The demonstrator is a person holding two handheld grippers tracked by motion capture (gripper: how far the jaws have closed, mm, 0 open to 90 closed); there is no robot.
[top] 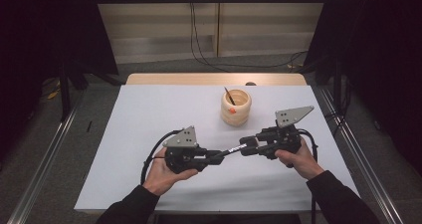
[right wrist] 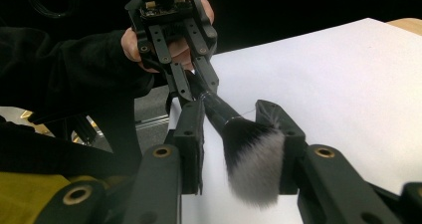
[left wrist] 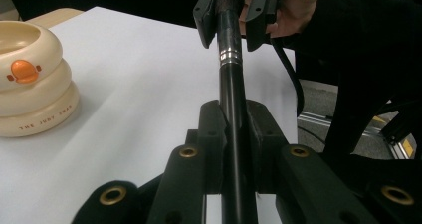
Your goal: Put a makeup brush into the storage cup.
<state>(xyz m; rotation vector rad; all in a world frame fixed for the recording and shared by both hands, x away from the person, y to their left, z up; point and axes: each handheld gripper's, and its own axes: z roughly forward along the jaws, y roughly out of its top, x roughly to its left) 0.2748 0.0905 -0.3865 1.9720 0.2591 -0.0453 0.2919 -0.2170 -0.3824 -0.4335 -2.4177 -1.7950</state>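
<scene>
Mid-handover, above the white bench (top: 149, 134): left hand-held gripper (top: 219, 157) was clamped on the handle of a brush (right wrist: 249, 154), held level between both hands. Right hand-held gripper (top: 245, 148) had its jaws spread either side of the bristles, not yet pressing. Cream holder (top: 236, 107) stood behind, apart. Next, likely: right closes, left lets go.

We wear black sleeves (top: 332, 194); our black grippers, left (top: 217, 157) and right (top: 247, 147), carry grey three-cornered plates, brass-ringed screw holes and black cables.
</scene>
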